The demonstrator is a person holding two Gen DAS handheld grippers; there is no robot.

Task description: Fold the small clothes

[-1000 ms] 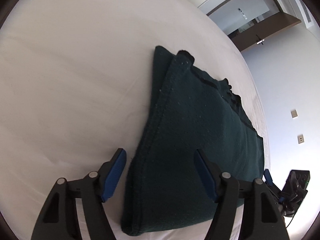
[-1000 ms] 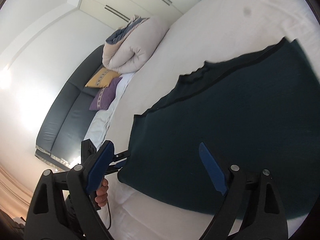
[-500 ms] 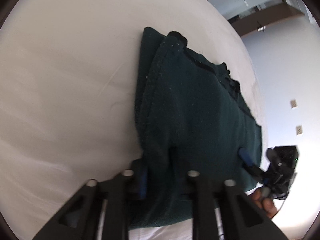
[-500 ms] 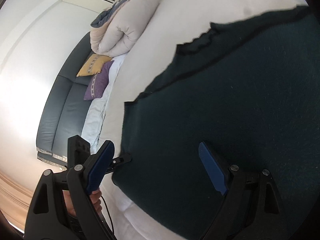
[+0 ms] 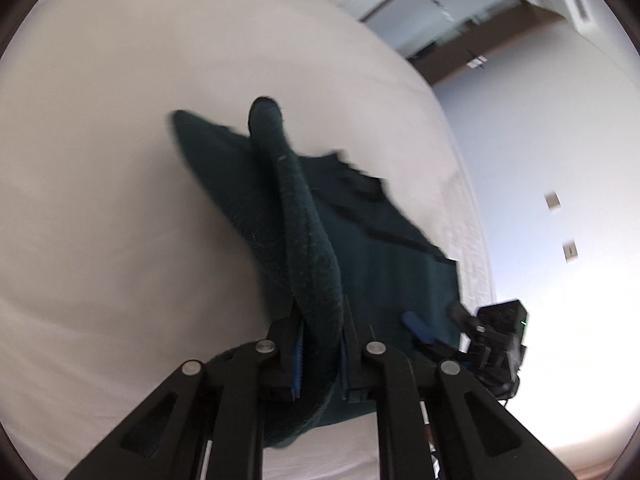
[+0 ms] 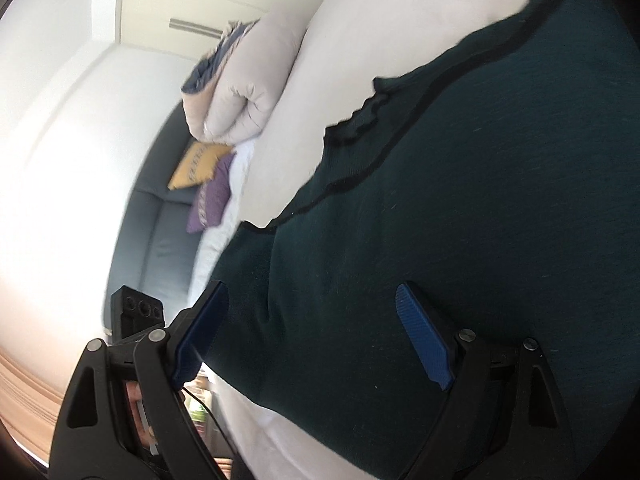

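Observation:
A dark green knitted garment [image 5: 376, 264] lies on a white bed [image 5: 100, 184]. My left gripper [image 5: 320, 344] is shut on its near left edge and lifts that edge into a raised ridge. In the right wrist view the same garment [image 6: 460, 208] fills the middle, with a black-trimmed edge on its far side. My right gripper [image 6: 316, 344] is open, its blue pads either side of the garment's near edge, just above the cloth. The right gripper also shows in the left wrist view [image 5: 420, 328] at the garment's right corner.
A folded cream duvet [image 6: 248, 92] lies on the bed's far end. A dark sofa [image 6: 160, 240] with a yellow cushion [image 6: 196, 164] and a purple cushion [image 6: 212, 200] stands beside the bed. The bed's near edge [image 6: 280, 432] runs below the garment.
My left gripper closed on the garment's left edge and lifted it into a ridge. My right gripper moved in over the garment's near edge and stayed open.

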